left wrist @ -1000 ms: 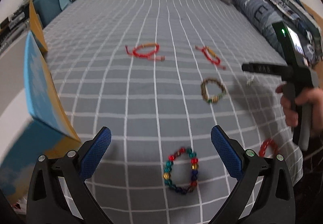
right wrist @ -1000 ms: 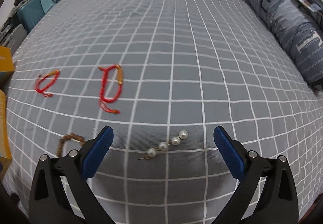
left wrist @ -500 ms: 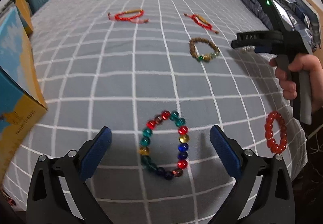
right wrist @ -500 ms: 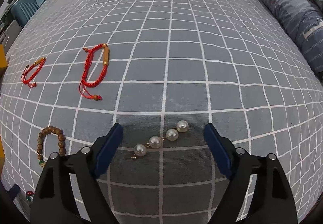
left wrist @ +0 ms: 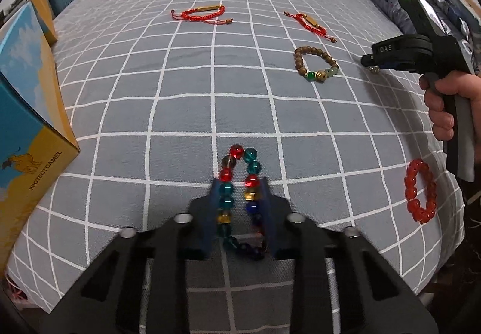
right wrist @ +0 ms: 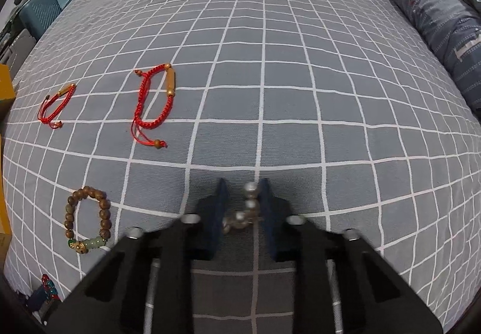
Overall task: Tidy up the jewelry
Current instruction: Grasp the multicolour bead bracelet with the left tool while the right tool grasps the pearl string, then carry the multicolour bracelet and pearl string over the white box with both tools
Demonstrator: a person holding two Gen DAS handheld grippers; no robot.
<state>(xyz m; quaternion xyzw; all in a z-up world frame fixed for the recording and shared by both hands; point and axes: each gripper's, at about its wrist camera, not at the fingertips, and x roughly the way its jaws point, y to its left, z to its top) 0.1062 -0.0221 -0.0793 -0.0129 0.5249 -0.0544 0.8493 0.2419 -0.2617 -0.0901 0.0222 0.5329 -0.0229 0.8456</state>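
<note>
Both tongs have closed since before — left tongs (left wrist: pixel 239 198) squeezing the multicoloured bead bracelet (left wrist: pixel 240 183), right tongs (right wrist: pixel 243 201) pinching the pearl earring (right wrist: pixel 247 207).

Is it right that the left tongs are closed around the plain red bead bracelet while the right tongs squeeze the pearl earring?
Not quite. The left wrist view shows the left tongs closed around the multicolored bead bracelet; the red bead bracelet lies untouched on the bed. The right tongs do squeeze the pearl earring.

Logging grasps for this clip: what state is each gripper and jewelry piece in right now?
Left gripper: shut on glass bracelet, squeezed narrow.
Right gripper: shut on pearl earring.
Wooden bracelet: flat, untouched.
Red bracelet: flat, untouched.
Box: flaps open.
</note>
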